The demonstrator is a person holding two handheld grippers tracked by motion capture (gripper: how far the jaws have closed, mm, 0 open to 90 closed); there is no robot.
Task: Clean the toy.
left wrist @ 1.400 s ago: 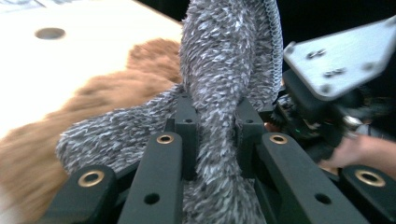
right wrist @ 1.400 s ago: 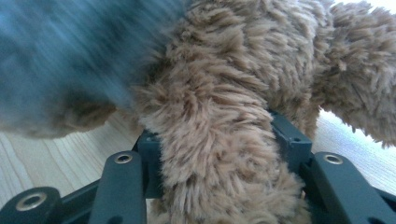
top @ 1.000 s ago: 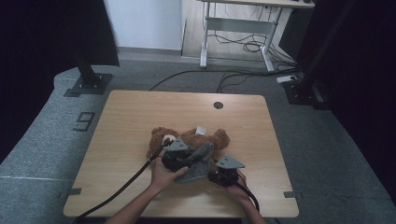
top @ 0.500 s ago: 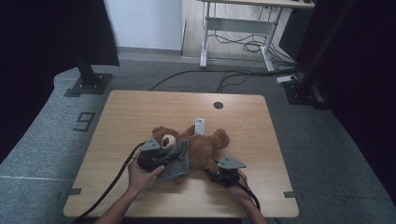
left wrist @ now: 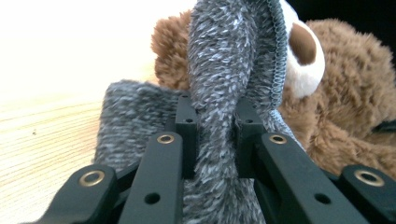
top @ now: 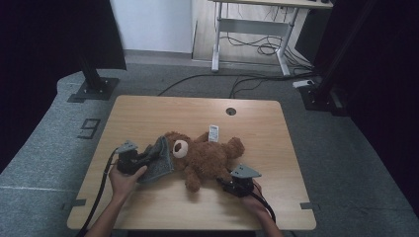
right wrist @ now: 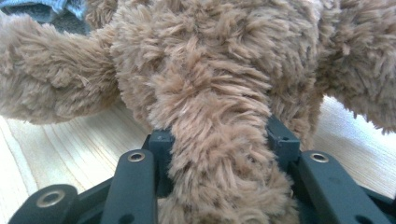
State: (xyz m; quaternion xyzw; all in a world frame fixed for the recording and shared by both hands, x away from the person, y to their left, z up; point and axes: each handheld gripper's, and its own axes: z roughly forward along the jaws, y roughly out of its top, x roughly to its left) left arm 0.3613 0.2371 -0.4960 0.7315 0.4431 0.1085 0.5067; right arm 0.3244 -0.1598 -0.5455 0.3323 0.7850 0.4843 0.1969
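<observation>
A light wooden table (top: 148, 113) stands on grey carpet. At its left, the left gripper (left wrist: 215, 119) is clamped on a fuzzy grey knitted garment (left wrist: 224, 60) beside the head of the brown plush teddy bear (top: 207, 158) lying mid-table. Right gripper (right wrist: 219, 135) pinches the bear's limb.

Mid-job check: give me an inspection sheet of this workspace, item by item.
Surface: light wooden table, round cable hole near far edge.
Job's things: brown plush teddy bear lying on it; grey fuzzy knit garment at its head.
Clutter: nothing seen.
Grippers: left gripper shut on the garment; right gripper shut on a bear limb.
Cables: black cable trailing from left gripper; more on floor beyond table.
Surroundings: grey carpet, white desk frame, dark stands.
</observation>
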